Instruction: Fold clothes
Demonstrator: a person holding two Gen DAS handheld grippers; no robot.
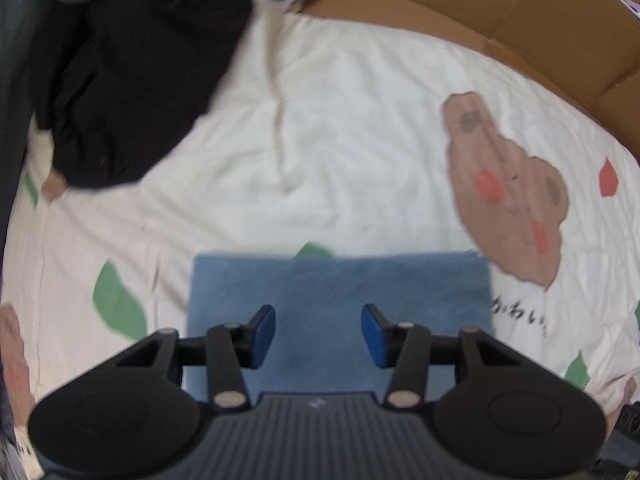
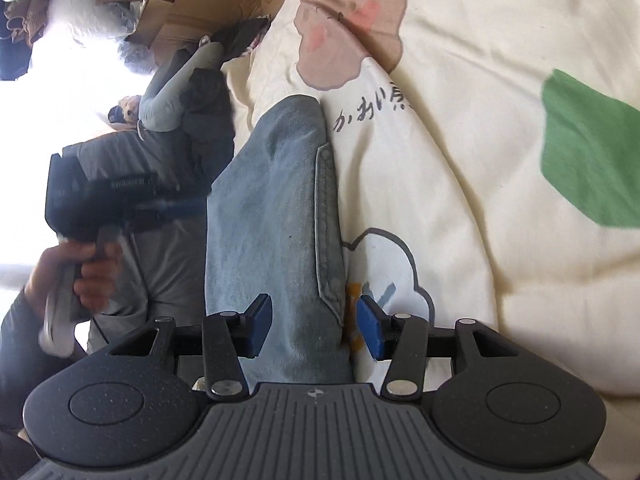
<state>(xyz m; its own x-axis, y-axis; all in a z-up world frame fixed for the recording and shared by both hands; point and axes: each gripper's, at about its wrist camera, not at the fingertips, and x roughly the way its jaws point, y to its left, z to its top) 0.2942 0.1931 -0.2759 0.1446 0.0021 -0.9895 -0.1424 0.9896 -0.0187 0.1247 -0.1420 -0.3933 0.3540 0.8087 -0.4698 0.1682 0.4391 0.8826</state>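
Observation:
A folded pair of light blue jeans (image 1: 340,300) lies flat as a neat rectangle on the cream printed bedsheet (image 1: 340,140). My left gripper (image 1: 318,328) hangs straight above it, pointing down, open, with nothing between its blue pads. In the right wrist view the same jeans (image 2: 276,208) run lengthwise away from me. My right gripper (image 2: 316,326) is open astride their near end, and the pads do not press on the denim. A hand (image 2: 88,272) holds the left gripper (image 2: 192,204), blurred, over the jeans' left side.
A crumpled black garment (image 1: 132,80) lies at the sheet's far left. Brown cardboard (image 1: 500,12) borders the sheet at the top right. Grey clothes (image 2: 188,120) are heaped beyond the jeans. The sheet (image 2: 460,160) bulges in folds to the right.

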